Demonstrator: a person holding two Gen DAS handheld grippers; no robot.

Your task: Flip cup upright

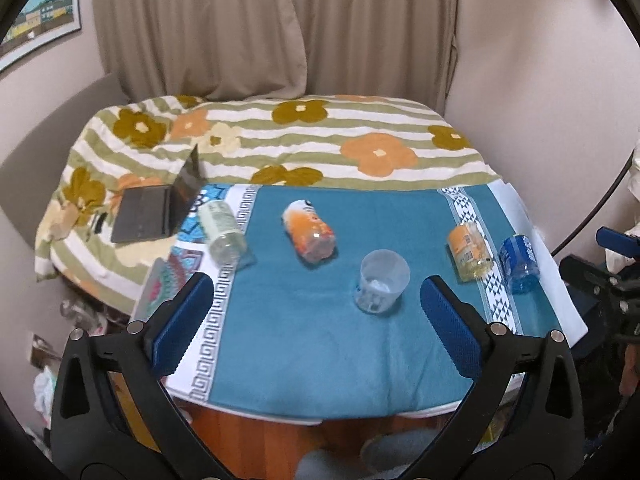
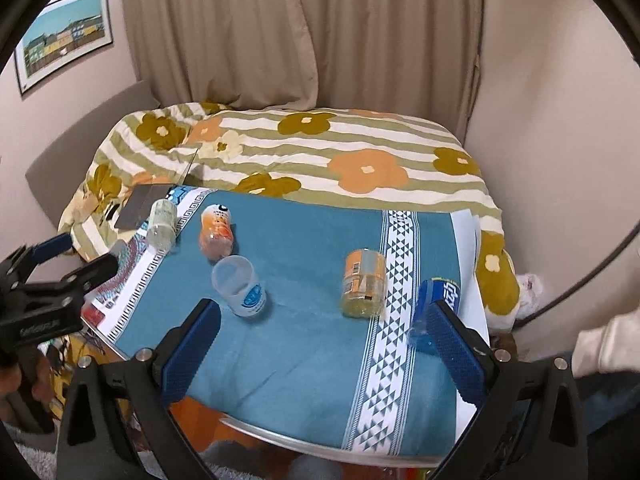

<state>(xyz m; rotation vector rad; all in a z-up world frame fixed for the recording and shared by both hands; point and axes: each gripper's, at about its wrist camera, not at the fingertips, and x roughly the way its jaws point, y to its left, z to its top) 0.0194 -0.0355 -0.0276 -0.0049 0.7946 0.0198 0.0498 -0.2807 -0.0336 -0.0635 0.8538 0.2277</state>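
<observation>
Laptop [image 1: 150,216] sits half open on the floral quilt [image 1: 320,140], far left, touching the teal cloth [image 1: 304,340] at its corner. Pale bottle [image 1: 222,232] lies on its side at the cloth's left border. Orange bottle [image 1: 309,230] lies on its side just right of it, apart. Cup [image 1: 382,282], clear plastic, stands mouth up near the cloth's middle, in front of the orange bottle and not touching it. Jar [image 1: 469,250] with orange label rests on the patterned right stripe; blue bottle [image 1: 519,264] lies just beside it at the right edge. Left gripper [image 1: 316,320] hovers before the cup, jaws spread wide, holding nothing. Right gripper [image 2: 324,344] hovers near the jar, jaws likewise wide apart and empty.
</observation>
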